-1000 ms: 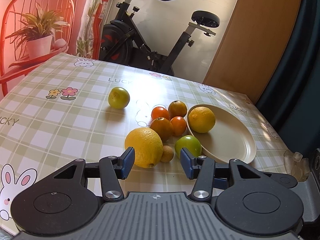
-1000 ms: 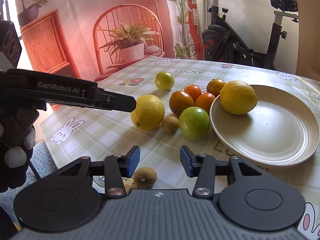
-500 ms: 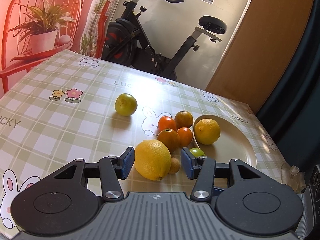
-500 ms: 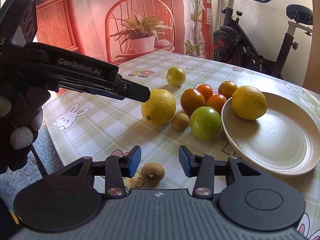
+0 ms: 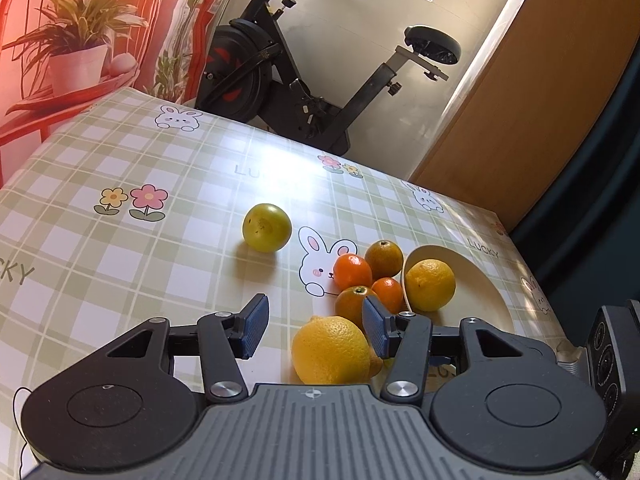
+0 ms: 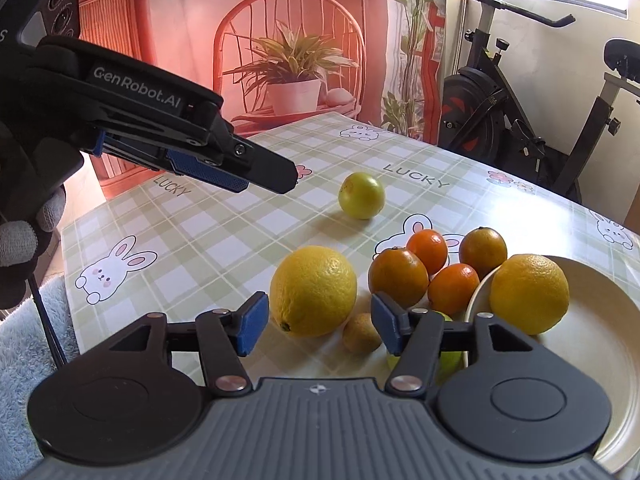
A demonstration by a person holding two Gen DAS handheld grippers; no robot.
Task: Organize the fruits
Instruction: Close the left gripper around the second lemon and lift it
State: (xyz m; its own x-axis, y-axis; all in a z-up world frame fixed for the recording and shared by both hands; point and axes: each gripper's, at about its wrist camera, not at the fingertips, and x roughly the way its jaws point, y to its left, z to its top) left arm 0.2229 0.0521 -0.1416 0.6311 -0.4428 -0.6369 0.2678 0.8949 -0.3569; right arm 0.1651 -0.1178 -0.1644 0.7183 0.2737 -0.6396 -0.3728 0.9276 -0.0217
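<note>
A big yellow lemon [image 6: 313,291] lies on the checked tablecloth, left of a cluster of small oranges [image 6: 426,251]. A second lemon [image 6: 529,293] rests in the cream plate [image 6: 600,344]. A green fruit [image 6: 361,195] lies apart, farther back. A small brown kiwi [image 6: 361,332] sits by the big lemon. My right gripper [image 6: 318,324] is open, low, with the big lemon just beyond its jaws. My left gripper [image 5: 314,326] is open and raised above the table, with the big lemon [image 5: 332,350] below between its jaws. It shows as a black arm in the right wrist view [image 6: 224,168].
An exercise bike [image 5: 304,80] stands behind the table's far edge. A wall mural with a red chair and potted plant [image 6: 294,80] is at the far left. A wooden door [image 5: 520,100] is at the right. A blue rug [image 6: 24,344] lies beside the table.
Both grippers moved forward toward the fruits. The left gripper rose and tilted over the big lemon. The right gripper passed a kiwi that lay between its fingers; a green fruit is now mostly hidden behind its right finger.
</note>
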